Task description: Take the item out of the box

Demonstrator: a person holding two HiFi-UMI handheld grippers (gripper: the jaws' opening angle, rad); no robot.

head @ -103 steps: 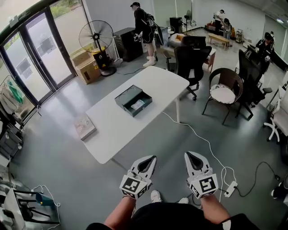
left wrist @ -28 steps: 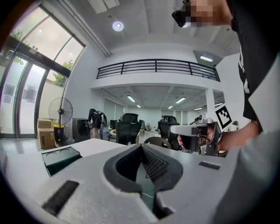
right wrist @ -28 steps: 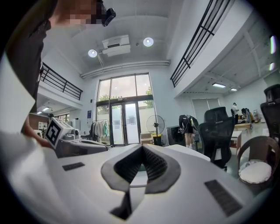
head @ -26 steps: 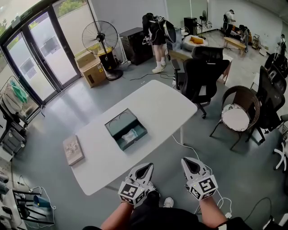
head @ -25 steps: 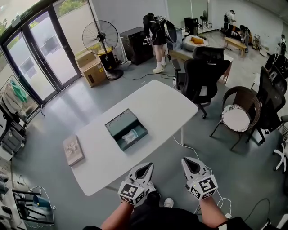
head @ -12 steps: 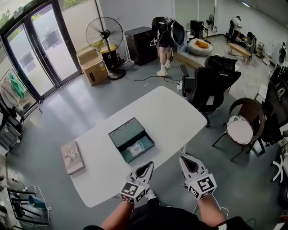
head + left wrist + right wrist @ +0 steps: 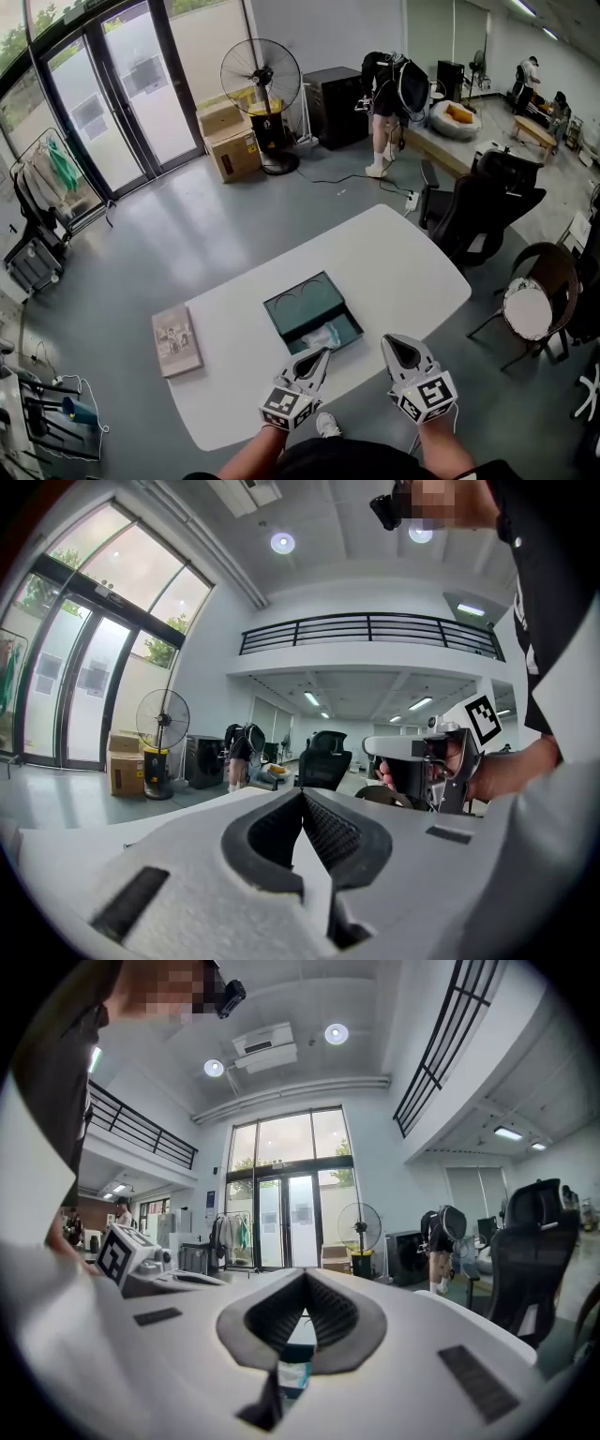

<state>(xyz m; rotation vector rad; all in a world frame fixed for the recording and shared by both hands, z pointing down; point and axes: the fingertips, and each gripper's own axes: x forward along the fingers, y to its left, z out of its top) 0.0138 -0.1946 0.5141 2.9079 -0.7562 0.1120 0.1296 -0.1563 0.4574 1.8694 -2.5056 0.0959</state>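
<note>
Nearest the camera, the left gripper (image 7: 322, 354) and the right gripper (image 7: 391, 340) were both pressed together and empty; each gripper view showed its ribbed pads meeting at the tip. Over the last few seconds the person had walked up to the white table (image 7: 403, 272); its near edge, earlier well ahead of the grippers, now lay under their tips. The left gripper's tip appeared over the near rim of the open green box (image 7: 277, 309); the right gripper stood to that box's right, at the table's edge. The item (image 7: 325, 336), a pale wrapped packet, lay untouched in the box's near half; a teal and white patch under the right gripper's jaws was probably the same box, though too blurred to be sure. The approach looked finished; the jaws would have to part before any grasp. Farther left lay a flat book (image 7: 176, 339); beyond the table stood a black chair (image 7: 478, 211), a floor fan (image 7: 261, 80) and a bending person (image 7: 386, 103).
</note>
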